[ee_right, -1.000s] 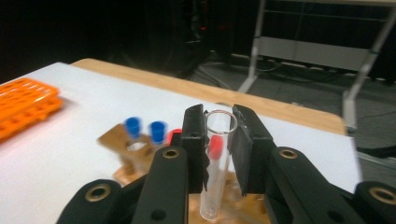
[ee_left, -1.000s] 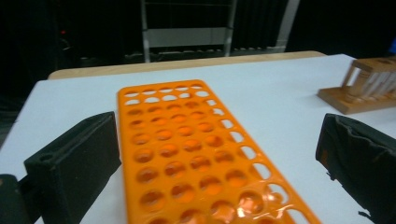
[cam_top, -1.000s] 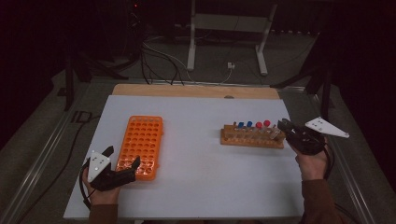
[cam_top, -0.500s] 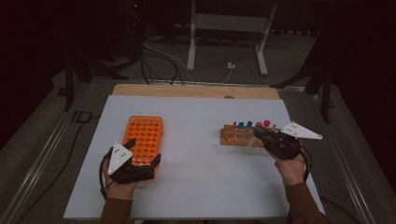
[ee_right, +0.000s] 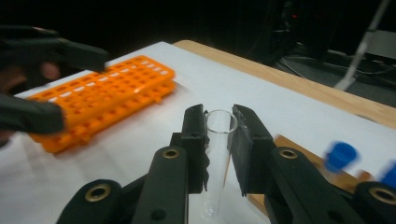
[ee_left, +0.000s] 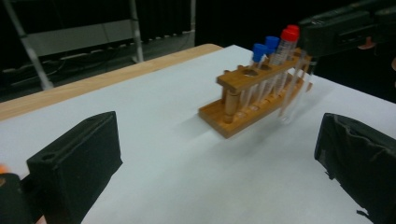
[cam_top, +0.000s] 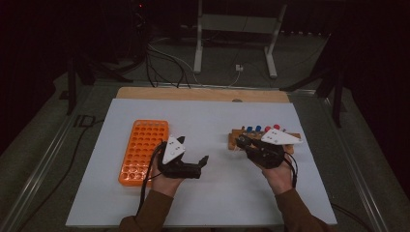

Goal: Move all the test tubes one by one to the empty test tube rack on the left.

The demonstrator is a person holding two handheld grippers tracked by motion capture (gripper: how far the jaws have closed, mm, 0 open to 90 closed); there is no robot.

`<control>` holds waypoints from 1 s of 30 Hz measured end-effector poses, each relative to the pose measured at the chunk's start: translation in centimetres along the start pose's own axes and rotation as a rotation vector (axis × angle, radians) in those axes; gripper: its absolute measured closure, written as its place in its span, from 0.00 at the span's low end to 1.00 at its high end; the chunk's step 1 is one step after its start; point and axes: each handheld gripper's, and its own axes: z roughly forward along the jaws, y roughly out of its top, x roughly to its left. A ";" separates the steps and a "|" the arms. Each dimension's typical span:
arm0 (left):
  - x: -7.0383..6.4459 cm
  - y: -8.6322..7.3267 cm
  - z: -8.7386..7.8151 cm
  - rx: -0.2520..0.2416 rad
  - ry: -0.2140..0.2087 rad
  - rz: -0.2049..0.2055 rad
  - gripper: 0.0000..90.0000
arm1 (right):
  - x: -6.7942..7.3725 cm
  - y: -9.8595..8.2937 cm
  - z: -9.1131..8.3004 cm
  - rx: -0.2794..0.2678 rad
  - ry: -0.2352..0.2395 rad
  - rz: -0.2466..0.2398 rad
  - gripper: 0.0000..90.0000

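Nearest, the right gripper (ee_right: 219, 135) has its fingers pinching a clear, uncapped test tube (ee_right: 217, 158) upright, just beside the wooden rack (cam_top: 263, 140) of blue- and red-capped tubes. The left gripper (cam_top: 202, 162) hovers mid-counter — fingers spread, holding nothing. Farther left lies the orange rack (cam_top: 142, 152) on the white counter (cam_top: 212, 198).

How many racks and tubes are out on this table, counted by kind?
Orange rack: 1
Wooden rack: 1
Capped tubes standing in the wooden rack: 4
Uncapped clear tube, held in the right claw: 1
Total: 7
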 end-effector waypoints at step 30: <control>-3.0 0.6 3.7 0.041 -0.170 0.025 0.85 | 3.5 0.7 2.8 0.037 0.137 -0.016 0.84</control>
